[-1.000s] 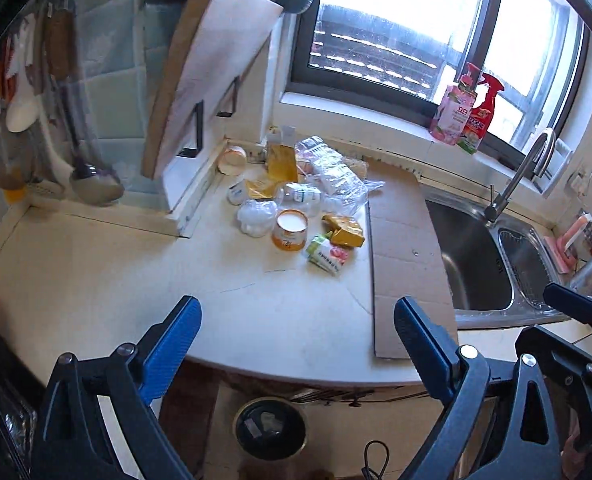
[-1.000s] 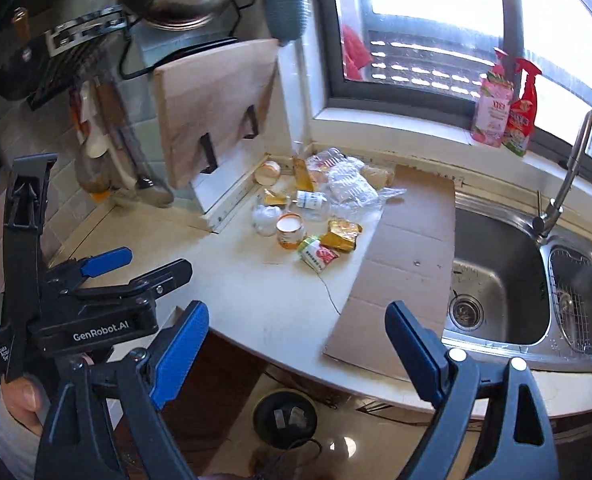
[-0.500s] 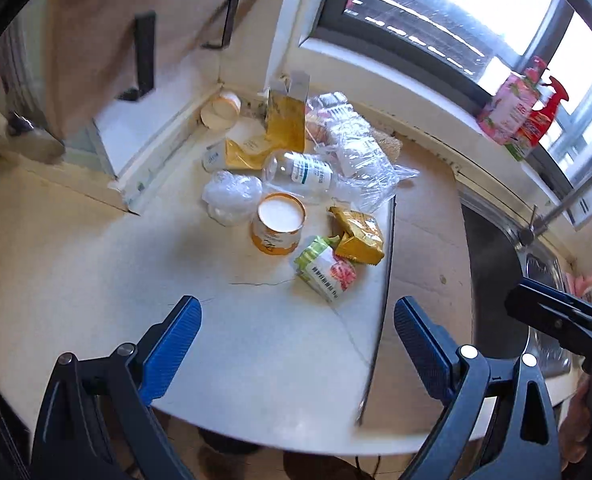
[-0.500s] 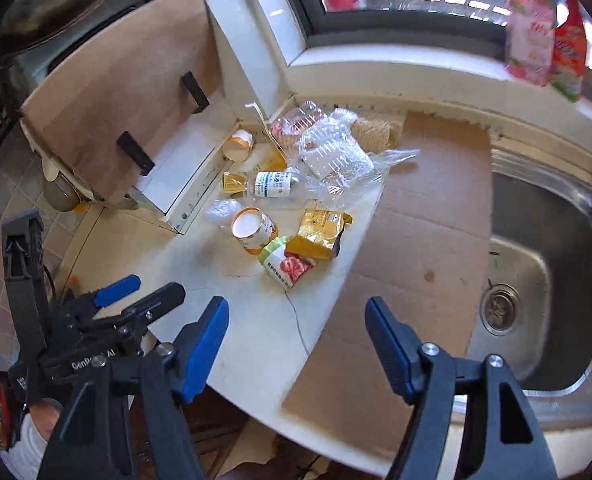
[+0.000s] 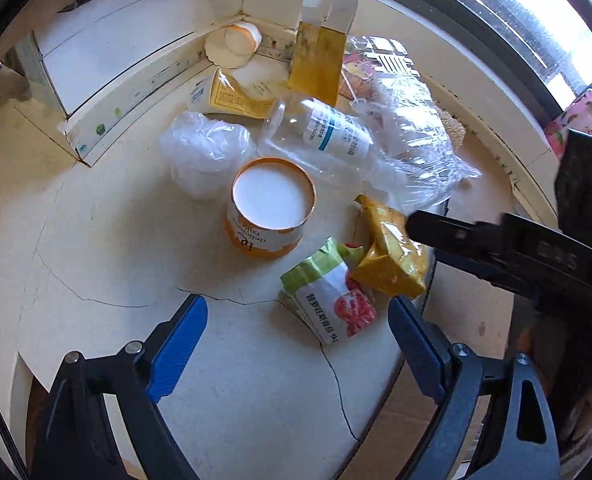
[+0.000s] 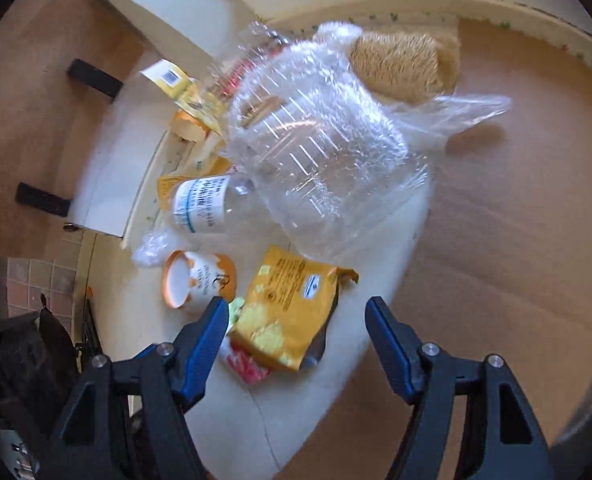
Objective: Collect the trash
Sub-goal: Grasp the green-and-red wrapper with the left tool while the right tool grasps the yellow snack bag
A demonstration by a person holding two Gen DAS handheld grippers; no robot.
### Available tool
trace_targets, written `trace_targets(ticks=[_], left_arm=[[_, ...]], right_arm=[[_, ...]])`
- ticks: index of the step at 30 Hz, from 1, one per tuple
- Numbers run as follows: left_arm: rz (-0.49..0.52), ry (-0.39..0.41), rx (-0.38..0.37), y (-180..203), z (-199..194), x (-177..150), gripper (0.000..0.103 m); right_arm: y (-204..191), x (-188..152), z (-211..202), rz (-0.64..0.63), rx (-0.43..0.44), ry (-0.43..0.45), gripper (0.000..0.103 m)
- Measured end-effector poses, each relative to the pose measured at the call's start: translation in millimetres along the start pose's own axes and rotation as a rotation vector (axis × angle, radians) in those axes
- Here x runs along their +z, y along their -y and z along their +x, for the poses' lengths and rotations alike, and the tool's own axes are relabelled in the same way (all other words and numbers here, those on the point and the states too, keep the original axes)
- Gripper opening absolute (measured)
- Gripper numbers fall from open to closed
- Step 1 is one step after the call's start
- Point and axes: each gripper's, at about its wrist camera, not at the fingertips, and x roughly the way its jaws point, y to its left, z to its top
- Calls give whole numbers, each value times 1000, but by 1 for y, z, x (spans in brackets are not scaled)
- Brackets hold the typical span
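Trash lies heaped on the counter [image 5: 95, 240], around an upturned orange tub [image 5: 271, 213]. Nearest my right gripper [image 6: 296, 336] is a yellow snack bag [image 6: 291, 312], just right of that tub, its long axis running roughly straight ahead between the spread, empty jaws. My left gripper [image 5: 296, 336], jaws likewise wide apart and empty, faces a green-and-white packet [image 5: 328, 300].

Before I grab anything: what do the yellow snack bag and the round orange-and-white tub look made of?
Yellow snack bag: glossy, creased plastic or foil film, judging by its sheen and crumpled end; likely soft and slippery. Round orange-and-white tub: looks like matte printed paperboard with a white inside, though coated plastic can't be ruled out.
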Motion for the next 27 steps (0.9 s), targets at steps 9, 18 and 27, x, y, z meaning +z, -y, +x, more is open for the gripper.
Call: trace_targets(ticks=[9,18,27], left_arm=[[-59,-1,9,-12,-2,0,90],[-98,-12,51,-21,6,1,90],[-139,-47,-26,-47,22,-4,63]], right_arm=[[-20,-7,26,-105,36,-67,3],[-4,-25,-40,-104,65,72,0],[23,-46,-52,-73,75,34,0]])
